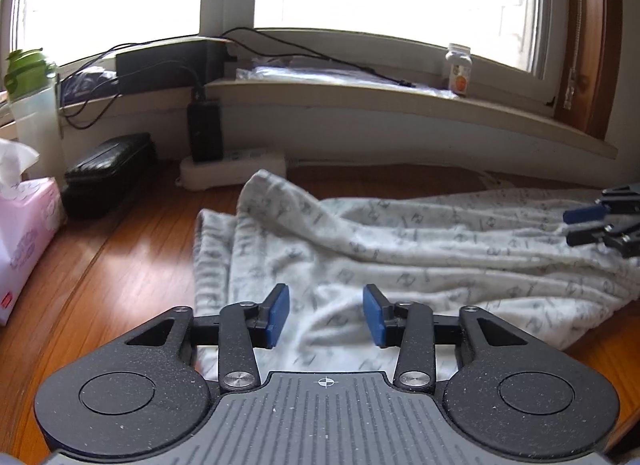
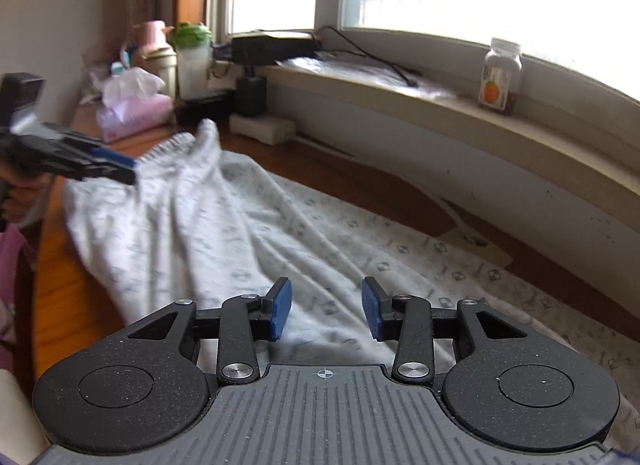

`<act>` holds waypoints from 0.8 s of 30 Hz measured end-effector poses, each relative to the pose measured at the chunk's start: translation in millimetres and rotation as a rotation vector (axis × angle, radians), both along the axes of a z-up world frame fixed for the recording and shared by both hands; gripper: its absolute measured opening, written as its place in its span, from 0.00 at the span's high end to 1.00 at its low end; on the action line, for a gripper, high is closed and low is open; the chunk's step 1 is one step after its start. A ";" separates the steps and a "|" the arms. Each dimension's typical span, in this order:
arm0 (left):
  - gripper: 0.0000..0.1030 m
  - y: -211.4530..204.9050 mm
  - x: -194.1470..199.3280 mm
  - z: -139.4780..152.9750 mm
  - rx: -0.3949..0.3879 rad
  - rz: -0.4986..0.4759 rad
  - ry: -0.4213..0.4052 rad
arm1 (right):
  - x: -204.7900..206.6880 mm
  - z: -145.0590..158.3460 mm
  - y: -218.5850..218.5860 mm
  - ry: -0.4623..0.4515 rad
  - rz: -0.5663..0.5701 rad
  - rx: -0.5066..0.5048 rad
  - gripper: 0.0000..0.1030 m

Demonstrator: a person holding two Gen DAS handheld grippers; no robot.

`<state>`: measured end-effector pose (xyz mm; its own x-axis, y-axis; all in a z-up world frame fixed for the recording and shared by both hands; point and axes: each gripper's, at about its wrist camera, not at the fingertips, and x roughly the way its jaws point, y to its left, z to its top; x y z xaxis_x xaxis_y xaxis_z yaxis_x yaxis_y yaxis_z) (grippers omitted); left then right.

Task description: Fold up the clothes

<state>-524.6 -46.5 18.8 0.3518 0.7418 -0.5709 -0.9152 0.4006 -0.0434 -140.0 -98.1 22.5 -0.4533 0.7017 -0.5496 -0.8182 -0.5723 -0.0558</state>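
I am looking at the pale grey printed fleece garment [image 1: 400, 249], which is lying rumpled across the middle of the frame on the brown wooden floor [image 1: 132, 249], one end bunched up toward the white power strip [image 1: 234, 171] at upper centre. My left gripper [image 1: 326, 315] is hovering over its near edge, jaws apart and gripping nothing. My right gripper [image 2: 326, 307] is hanging over the cloth, likewise spread and empty. I judge I am between grasps; the next move calls for pinching an edge cleanly.
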 end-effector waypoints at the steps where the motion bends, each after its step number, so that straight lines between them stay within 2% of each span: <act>1: 0.52 3.5 4.0 0.8 -0.002 -0.006 0.000 | -1.0 1.7 -4.9 0.004 0.009 -0.002 0.61; 7: 0.52 24.7 27.7 5.6 -0.015 -0.042 0.000 | -6.5 10.4 -33.0 0.019 0.060 -0.010 0.61; 11: 0.45 46.0 36.6 0.8 -0.067 -0.035 -0.002 | -5.2 7.1 -40.8 -0.005 0.063 -0.009 0.63; 12: 0.45 52.0 37.8 -1.9 -0.079 -0.024 0.001 | -3.4 6.5 -41.9 -0.010 0.058 -0.008 0.65; 13: 0.45 57.9 38.1 -5.0 -0.092 -0.012 0.003 | -1.0 6.2 -42.5 -0.011 0.055 -0.010 0.78; 14: 0.48 62.4 37.3 -6.7 -0.099 -0.003 -0.007 | 2.0 6.5 -42.9 -0.008 0.049 -0.010 0.85; 15: 0.51 66.3 36.3 -7.9 -0.104 0.005 -0.021 | 5.1 7.0 -43.2 -0.003 0.041 -0.007 0.87; 16: 0.54 68.8 35.6 -7.6 -0.108 0.008 -0.037 | 7.8 8.8 -43.8 0.001 0.036 -0.002 0.93; 20: 0.99 74.7 35.9 -0.8 -0.109 0.001 -0.085 | 12.8 21.3 -45.2 -0.013 0.023 0.046 0.95; 24: 1.00 72.8 34.9 11.6 -0.038 0.040 -0.100 | 11.7 34.5 -37.9 -0.073 -0.015 0.122 0.95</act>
